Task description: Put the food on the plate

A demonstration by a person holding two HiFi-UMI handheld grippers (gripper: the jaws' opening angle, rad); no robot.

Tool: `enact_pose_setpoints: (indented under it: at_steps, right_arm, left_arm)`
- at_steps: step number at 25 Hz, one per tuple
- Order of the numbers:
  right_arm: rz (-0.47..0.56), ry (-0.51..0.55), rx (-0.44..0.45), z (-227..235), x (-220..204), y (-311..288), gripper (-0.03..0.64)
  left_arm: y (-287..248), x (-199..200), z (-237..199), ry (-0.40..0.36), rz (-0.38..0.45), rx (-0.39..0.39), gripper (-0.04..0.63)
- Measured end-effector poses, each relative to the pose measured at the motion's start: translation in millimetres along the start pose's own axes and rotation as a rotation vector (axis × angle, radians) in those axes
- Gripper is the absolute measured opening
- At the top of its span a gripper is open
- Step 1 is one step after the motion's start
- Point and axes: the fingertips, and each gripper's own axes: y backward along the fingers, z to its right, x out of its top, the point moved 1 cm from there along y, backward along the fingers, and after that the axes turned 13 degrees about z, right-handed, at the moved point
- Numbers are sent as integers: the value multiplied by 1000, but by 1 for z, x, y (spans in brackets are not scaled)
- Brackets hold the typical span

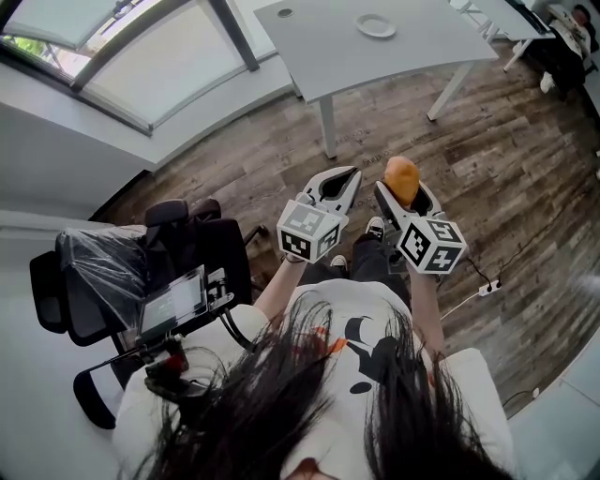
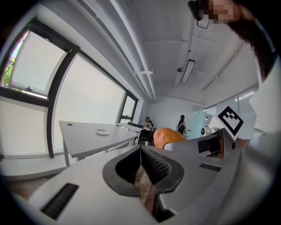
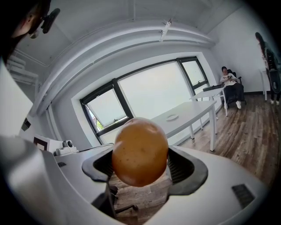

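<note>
Wood-floored office, light grey table (image 1: 422, 52) far off at 12 o'clock with its small white plate (image 1: 375, 25) bare, so I'd say only the pickup's done: right gripper (image 1: 405, 194) pinching the round orange-brown food (image 1: 401, 178), left gripper (image 1: 343, 184) pressed together on nothing.

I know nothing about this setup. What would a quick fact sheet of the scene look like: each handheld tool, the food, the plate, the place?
Setting: office room with a wooden floor and large windows
Left gripper: jaws together, nothing between them
Right gripper: jaws clamped on the food
Food: one round, orange-brown piece, held up in the air
Plate: white, lying on the grey table, nothing on it
Gap to goal: the table stands across the floor, ahead of both grippers
Task stage: food held, not yet on the plate
</note>
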Motion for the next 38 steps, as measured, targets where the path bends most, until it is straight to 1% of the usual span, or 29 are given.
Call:
enact_pose_setpoints:
  at_steps: [5,10,18,27,33,38]
  right_arm:
    - [-2,-14,3,14,7,-20,360]
    - [-22,-21,20,37,17,-45,359]
    - [-28,-19,53,84,53,-85,359]
    - [-37,-36,69,144,84,-125,359]
    - [-44,-40,89,166,86,-138,359]
    - [-60,-59,84,174,83,-151,359]
  left_arm:
    - [-18,2,-13,5,-2,15,5]
    - [-48,3,-26,1,-5,42,5]
    - [-119,18,-38,-9,19,72,6]
    - [-198,18,-36,-30,13,64,6]
    - [-217,-1,-34,-31,-13,73,6]
    - [-224,2,-46,-33,-16,92,5]
